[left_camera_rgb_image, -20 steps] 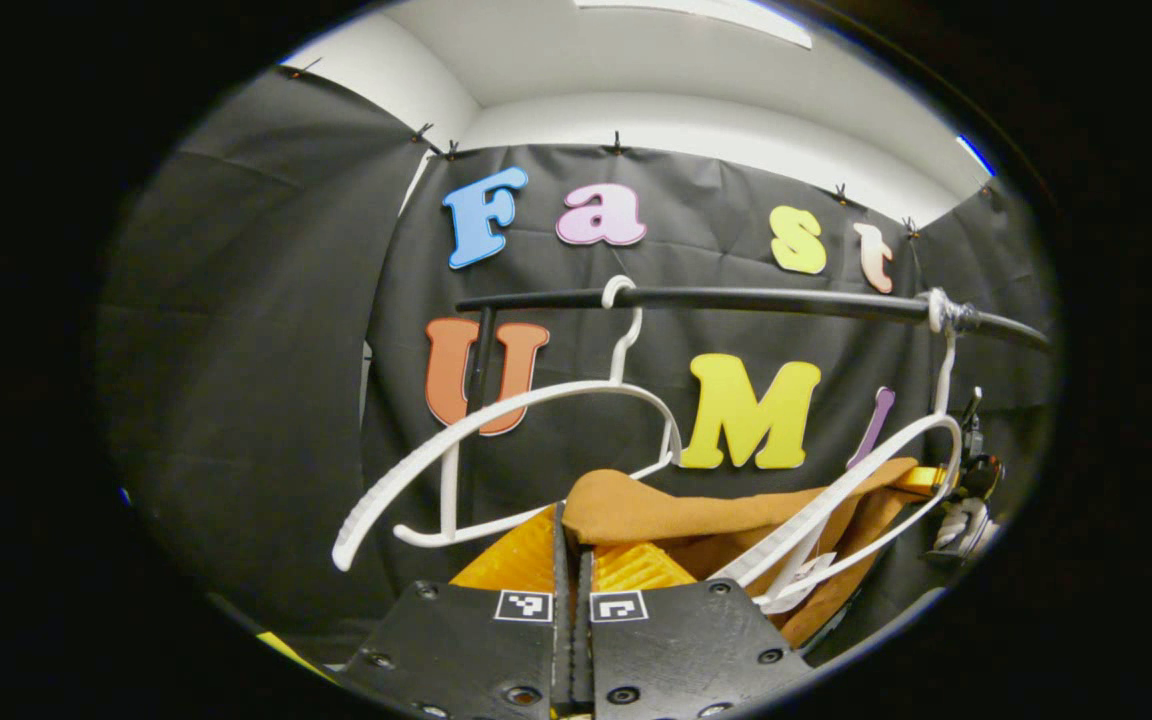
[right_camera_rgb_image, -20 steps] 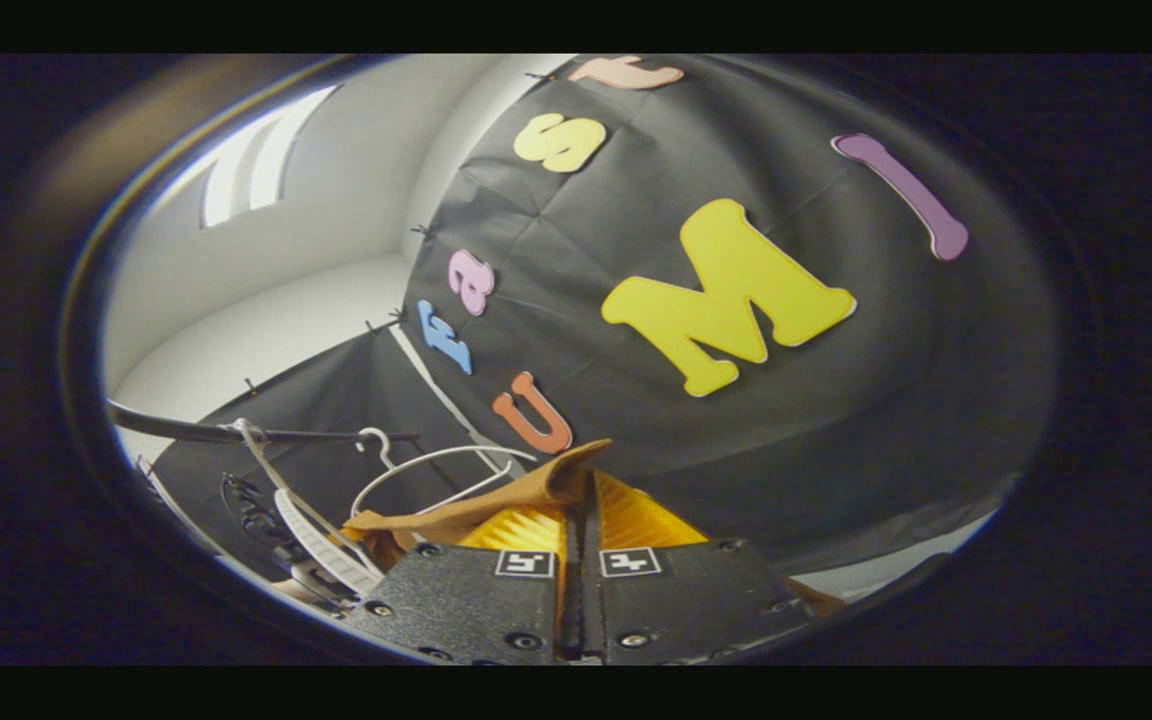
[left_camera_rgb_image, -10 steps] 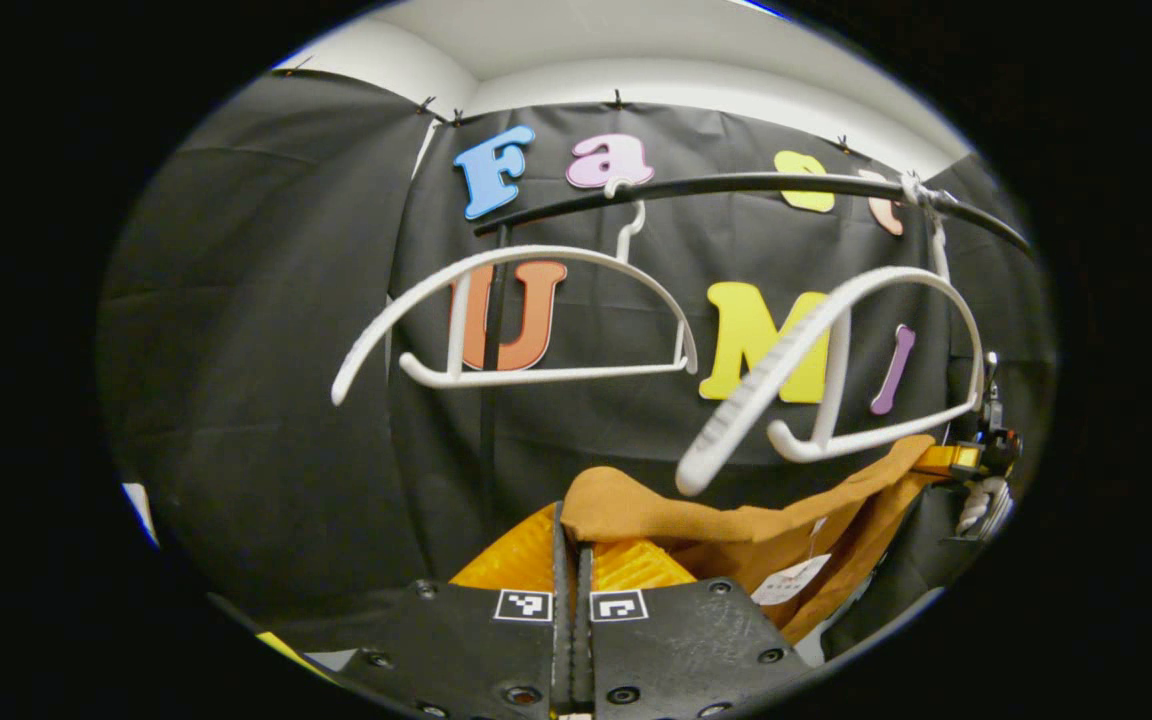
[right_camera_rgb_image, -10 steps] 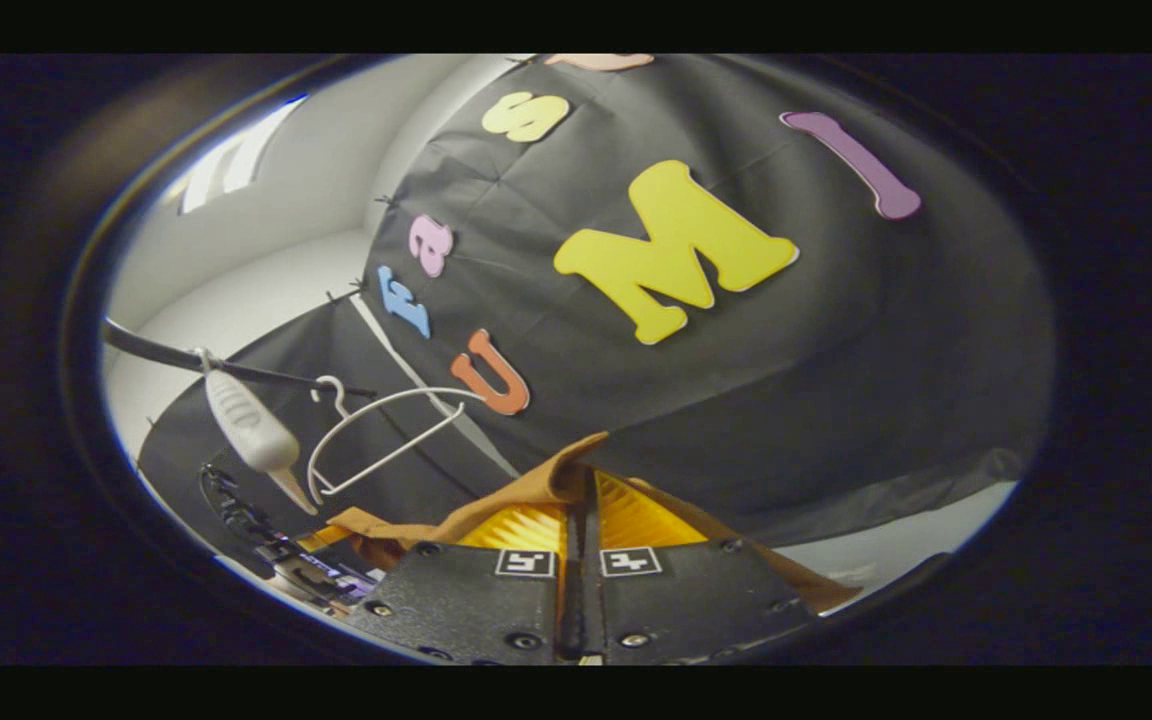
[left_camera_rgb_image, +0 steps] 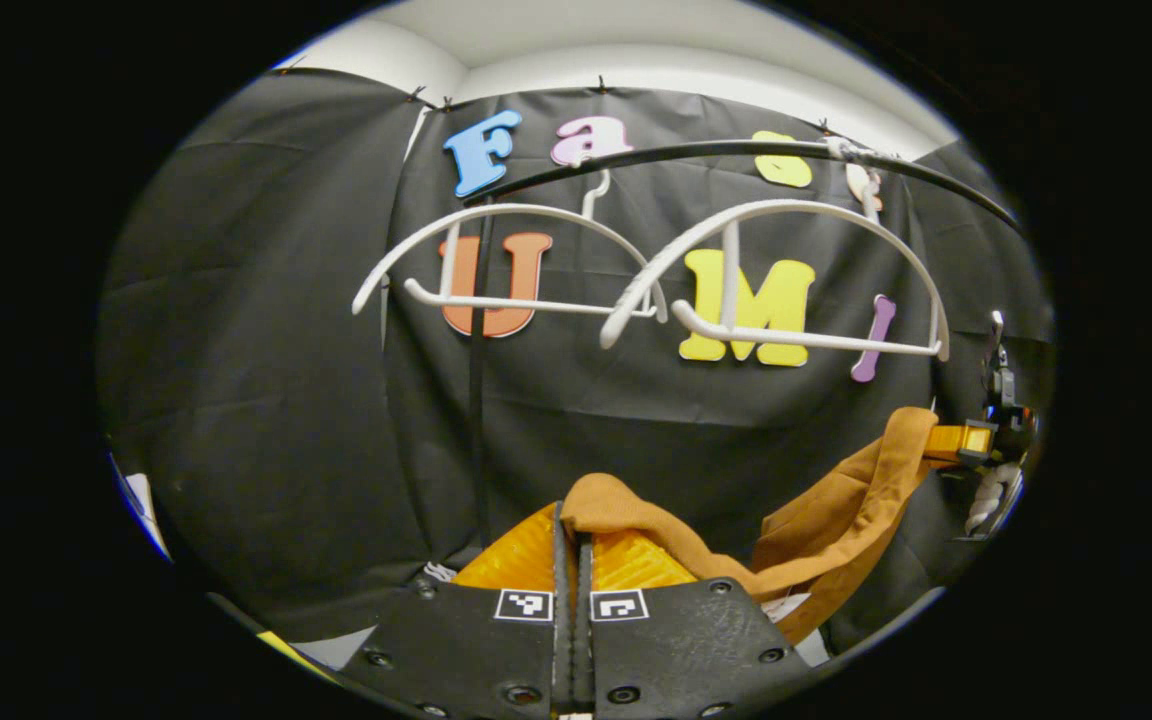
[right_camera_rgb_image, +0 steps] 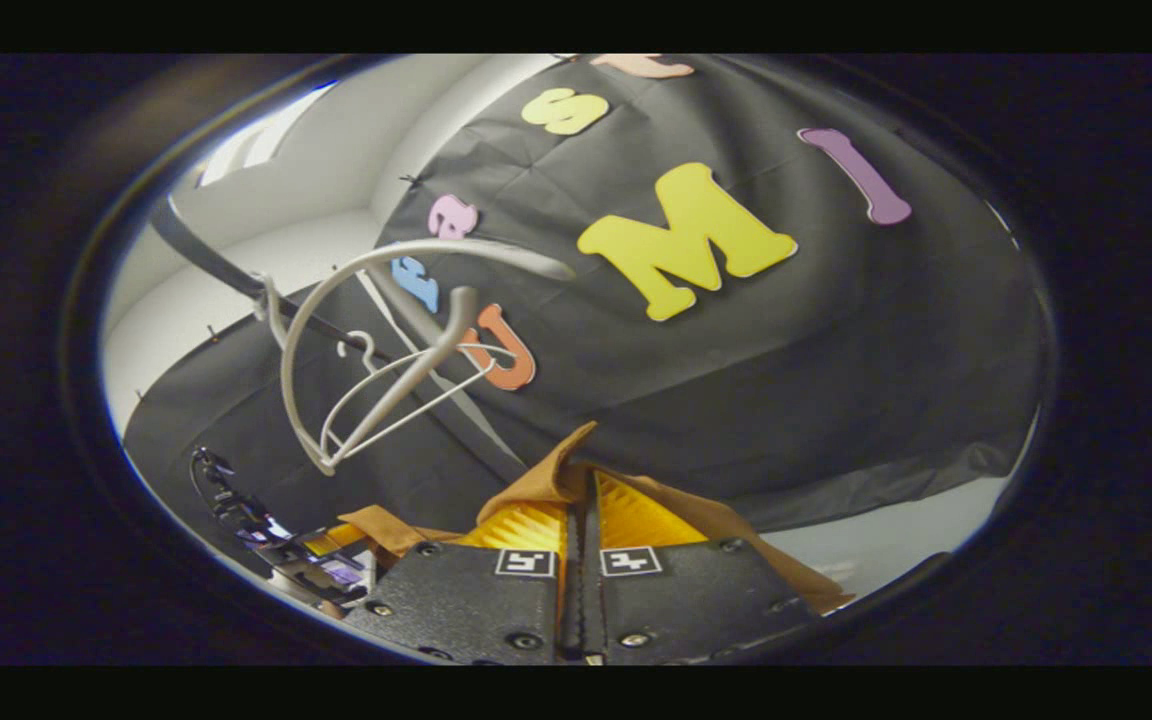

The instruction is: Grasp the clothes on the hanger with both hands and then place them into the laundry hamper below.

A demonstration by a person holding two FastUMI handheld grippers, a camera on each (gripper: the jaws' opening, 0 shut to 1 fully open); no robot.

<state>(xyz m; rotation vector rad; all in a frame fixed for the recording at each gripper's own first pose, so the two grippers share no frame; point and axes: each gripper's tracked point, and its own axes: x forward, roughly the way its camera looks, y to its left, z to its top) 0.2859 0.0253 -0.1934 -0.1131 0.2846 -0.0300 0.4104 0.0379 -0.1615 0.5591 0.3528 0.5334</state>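
Note:
A brown garment hangs slack between my two grippers, below the rail. My left gripper is shut on one end of it, the cloth bunched over the fingertips. In the left gripper view the right gripper shows far right, pinching the other end. In the right gripper view my right gripper is shut on a fold of the brown garment, and the left gripper shows low on the left. Two bare white hangers hang on the black rail above the cloth.
The black cloth wall stands close behind the rail. A black upright post runs down from the rail on the left. White ceiling shows above the wall, and a strip of pale floor shows low right in the right gripper view.
Both grippers have come down with the brown garment, which has slipped off the right hanger. That hanger has swung back up level, and rail and hangers now sit higher in both views.

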